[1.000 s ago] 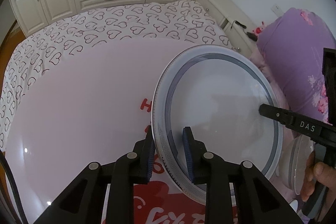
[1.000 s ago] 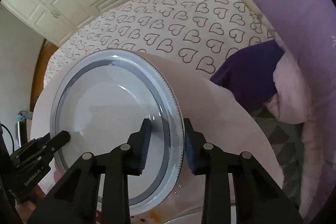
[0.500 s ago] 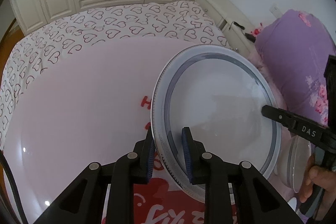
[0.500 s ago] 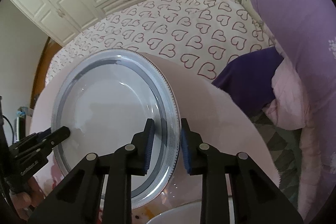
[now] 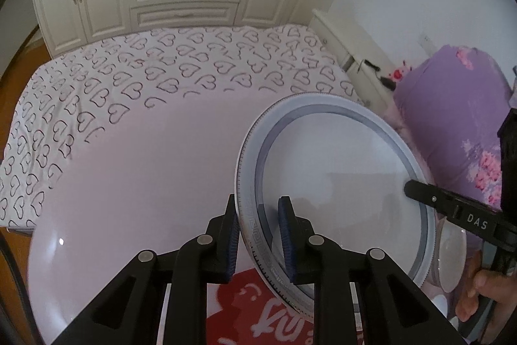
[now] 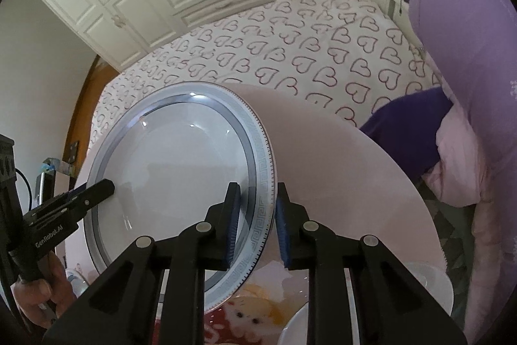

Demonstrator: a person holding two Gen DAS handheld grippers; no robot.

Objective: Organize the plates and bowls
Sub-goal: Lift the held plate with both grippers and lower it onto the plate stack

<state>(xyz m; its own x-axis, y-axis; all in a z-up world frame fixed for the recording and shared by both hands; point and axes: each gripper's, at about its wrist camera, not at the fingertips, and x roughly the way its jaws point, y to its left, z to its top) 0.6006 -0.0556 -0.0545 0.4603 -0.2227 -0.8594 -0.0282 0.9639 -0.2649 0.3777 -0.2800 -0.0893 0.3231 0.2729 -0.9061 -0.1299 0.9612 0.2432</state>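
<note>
Round glossy plate [image 5: 339,180], key-pattern rim. Left gripper [image 5: 258,235] & right gripper [image 6: 257,223] jaws clamp its rim. Bowl [image 6: 433,283] at 5 o'clock, right view only.

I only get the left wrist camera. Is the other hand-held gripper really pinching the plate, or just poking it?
Observer: Pinching. In the right wrist view the right hand-held gripper is shut on the plate, with one pad inside the patterned rim and one outside.
Operator: What's under the plate on that side?
Observer: A picture of a doll's face printed on the table, just below the plate's lower edge.
Operator: Anything next to the table?
Observer: A dark purple cloth lies just past the table's far right edge.
</note>
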